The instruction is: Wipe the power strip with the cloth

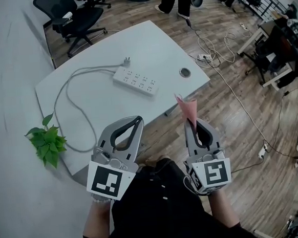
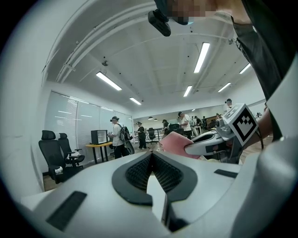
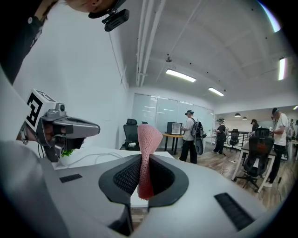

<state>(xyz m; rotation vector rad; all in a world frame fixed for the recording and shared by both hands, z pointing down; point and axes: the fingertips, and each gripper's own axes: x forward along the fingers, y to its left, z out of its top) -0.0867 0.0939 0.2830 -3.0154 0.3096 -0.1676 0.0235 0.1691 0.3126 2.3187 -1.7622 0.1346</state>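
Observation:
A white power strip (image 1: 136, 81) lies near the far edge of the white table (image 1: 101, 99), its grey cable (image 1: 65, 97) looping off to the left. My right gripper (image 1: 194, 121) is held near my body, off the table's right corner, shut on a pink cloth (image 1: 187, 108) that sticks up from its jaws; the same pink cloth (image 3: 146, 153) stands folded between the pads in the right gripper view. My left gripper (image 1: 138, 120) hovers over the table's near edge, jaws shut with nothing between them (image 2: 151, 155). The cloth (image 2: 174, 142) also shows in the left gripper view.
A small green plant (image 1: 47, 142) sits at the table's left near edge. A round cable grommet (image 1: 185, 72) is set in the table right of the strip. Black office chairs (image 1: 74, 16) stand beyond the table. Cables (image 1: 228, 79) trail over the wood floor at right. People stand at the far side.

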